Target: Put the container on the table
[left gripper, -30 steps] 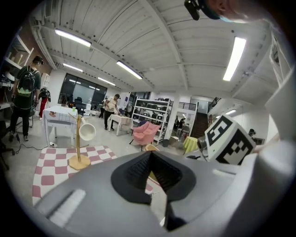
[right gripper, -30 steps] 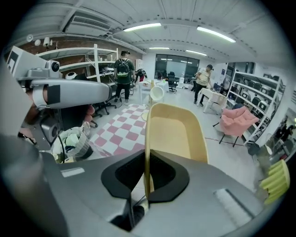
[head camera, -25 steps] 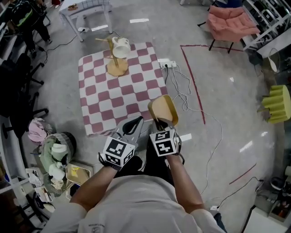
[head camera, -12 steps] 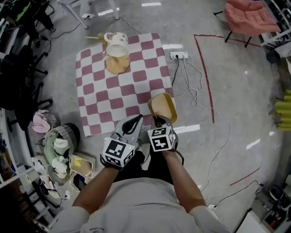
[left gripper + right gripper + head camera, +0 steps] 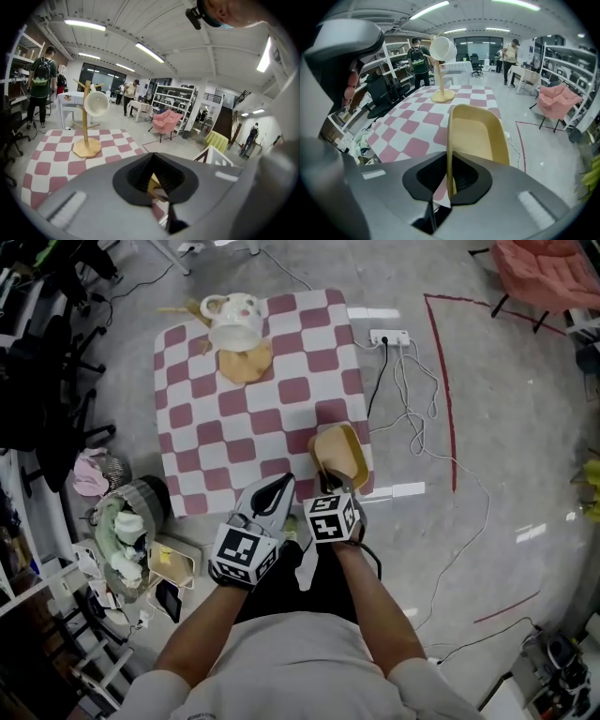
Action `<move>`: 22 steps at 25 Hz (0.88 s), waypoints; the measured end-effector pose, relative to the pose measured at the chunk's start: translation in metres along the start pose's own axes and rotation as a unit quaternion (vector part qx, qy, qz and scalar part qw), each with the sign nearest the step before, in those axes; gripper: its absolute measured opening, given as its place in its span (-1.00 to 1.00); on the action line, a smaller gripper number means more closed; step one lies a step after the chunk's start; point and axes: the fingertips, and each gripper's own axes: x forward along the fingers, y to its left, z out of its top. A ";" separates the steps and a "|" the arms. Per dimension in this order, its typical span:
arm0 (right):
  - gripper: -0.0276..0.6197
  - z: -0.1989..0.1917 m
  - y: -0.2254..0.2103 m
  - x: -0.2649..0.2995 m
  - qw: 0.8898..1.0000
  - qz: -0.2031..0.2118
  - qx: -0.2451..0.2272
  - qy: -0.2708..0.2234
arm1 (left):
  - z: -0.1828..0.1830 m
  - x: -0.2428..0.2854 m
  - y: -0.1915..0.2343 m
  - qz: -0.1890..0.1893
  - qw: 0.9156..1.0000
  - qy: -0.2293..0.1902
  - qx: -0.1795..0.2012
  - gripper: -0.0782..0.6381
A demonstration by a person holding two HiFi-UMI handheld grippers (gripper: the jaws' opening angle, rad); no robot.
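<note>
My left gripper (image 5: 279, 488) has its jaws together with nothing between them, and just beside it my right gripper (image 5: 330, 488) is clamped on the rim of the yellow container (image 5: 339, 452), over the near right corner of the checkered table (image 5: 253, 418).

Open lab workspace, metal shelving (image 5: 563, 60), office chairs (image 5: 49, 351), ceiling strip lights (image 5: 150, 52)

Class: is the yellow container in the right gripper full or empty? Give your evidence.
Empty. The right gripper view looks into the container and shows only its bare yellow floor.
</note>
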 end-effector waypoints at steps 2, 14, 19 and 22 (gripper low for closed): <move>-0.82 -0.001 -0.001 0.008 1.000 -0.001 -0.003 0.003 | -0.005 0.003 0.004 0.004 1.000 0.004 -0.004 -0.76; -0.77 0.002 0.012 0.035 0.999 0.019 -0.036 0.012 | -0.015 0.006 0.019 0.019 1.000 0.010 -0.019 -0.76; -0.73 0.012 0.017 0.025 0.999 0.014 -0.049 0.003 | -0.015 -0.001 0.024 0.019 0.999 0.005 -0.025 -0.76; -0.74 0.023 0.018 0.006 0.999 0.004 -0.048 -0.016 | -0.017 -0.006 0.022 0.012 0.999 0.010 -0.031 -0.76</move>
